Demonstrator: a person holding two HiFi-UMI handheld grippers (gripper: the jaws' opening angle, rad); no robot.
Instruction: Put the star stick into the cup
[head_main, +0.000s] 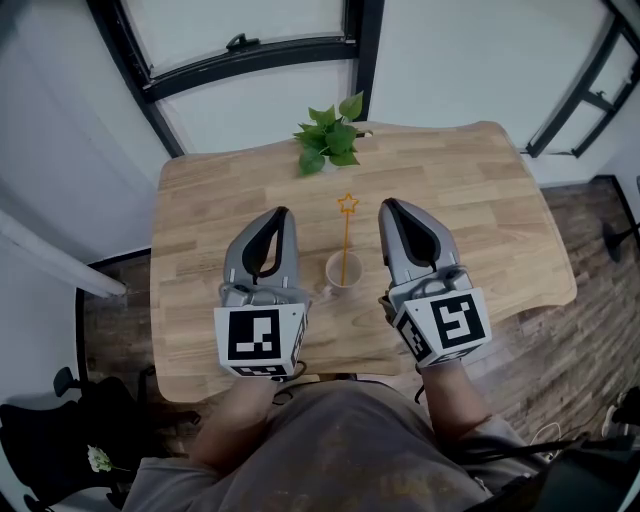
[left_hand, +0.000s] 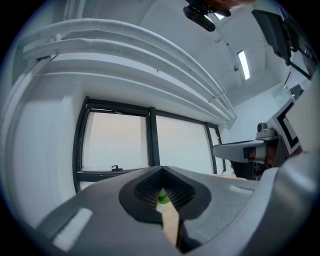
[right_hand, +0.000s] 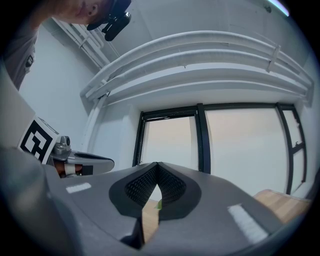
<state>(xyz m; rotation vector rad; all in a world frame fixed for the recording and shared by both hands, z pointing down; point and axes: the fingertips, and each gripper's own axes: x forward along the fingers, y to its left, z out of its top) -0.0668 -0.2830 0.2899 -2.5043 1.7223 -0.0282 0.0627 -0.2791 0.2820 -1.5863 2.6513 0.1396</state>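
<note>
A thin yellow star stick (head_main: 346, 238) stands upright in a small white cup (head_main: 343, 273) at the middle of the wooden table (head_main: 480, 210), its star topping the stick. My left gripper (head_main: 283, 213) rests on the table just left of the cup, jaws shut and empty. My right gripper (head_main: 387, 205) lies just right of the cup, likewise shut with nothing held. Neither touches the cup or the stick. In the left gripper view the jaw tips (left_hand: 161, 170) meet; in the right gripper view the tips (right_hand: 157, 164) meet too.
A small green plant (head_main: 328, 135) stands at the table's far edge, behind the cup. Beyond it are a white wall and black-framed windows (head_main: 250, 50). Dark wooden floor lies to the right of the table.
</note>
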